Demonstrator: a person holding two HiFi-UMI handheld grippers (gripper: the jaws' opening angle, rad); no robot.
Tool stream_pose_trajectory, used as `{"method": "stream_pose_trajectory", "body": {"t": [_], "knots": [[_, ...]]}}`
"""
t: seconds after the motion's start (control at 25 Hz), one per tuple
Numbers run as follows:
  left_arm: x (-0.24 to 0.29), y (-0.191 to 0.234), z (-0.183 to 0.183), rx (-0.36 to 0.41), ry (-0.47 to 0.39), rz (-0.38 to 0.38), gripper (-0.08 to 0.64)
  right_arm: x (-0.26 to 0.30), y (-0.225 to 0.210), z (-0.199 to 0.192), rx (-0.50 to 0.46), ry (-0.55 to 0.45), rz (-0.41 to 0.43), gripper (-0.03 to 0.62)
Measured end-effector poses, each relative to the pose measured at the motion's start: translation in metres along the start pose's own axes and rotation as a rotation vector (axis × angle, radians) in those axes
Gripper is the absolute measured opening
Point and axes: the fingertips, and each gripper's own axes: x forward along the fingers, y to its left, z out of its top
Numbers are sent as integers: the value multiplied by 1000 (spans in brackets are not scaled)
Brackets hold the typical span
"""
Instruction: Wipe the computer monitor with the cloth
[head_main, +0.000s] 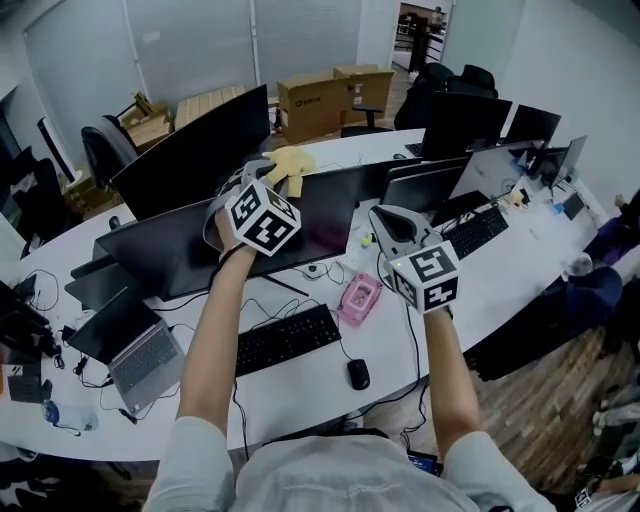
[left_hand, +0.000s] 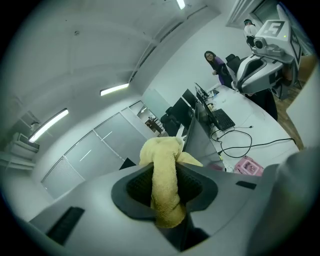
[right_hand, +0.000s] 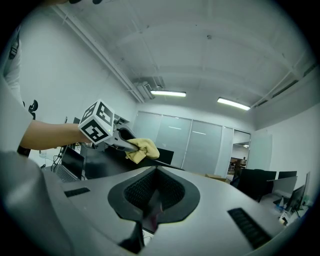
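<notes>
White curved desk (head_main: 300, 398), cluttered. Black keyboard (head_main: 285, 338) centre, black mouse (head_main: 358, 374) just right of it, cables looping between. Pink gadget (head_main: 359, 299) beyond the mouse (can't tell what it is). Open grey laptop (head_main: 138, 352) at the left end, second keyboard (head_main: 478, 231) further right. Cardboard boxes (head_main: 325, 100) on the floor behind the desk, black office chair (head_main: 104, 152) far left. A person (left_hand: 215, 62) stands at the far end.

place: office | evidence: long desk (head_main: 300, 395), monitors (head_main: 330, 205), keyboards (head_main: 285, 338), office chairs (head_main: 105, 150), glass partitions (head_main: 190, 45)
</notes>
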Motion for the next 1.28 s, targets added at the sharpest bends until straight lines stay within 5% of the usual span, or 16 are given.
{"method": "stream_pose_trajectory", "body": {"t": [1.28], "knots": [[-175, 139, -253, -124, 121, 155, 115, 111, 248, 67, -7, -46, 177, 23]]}}
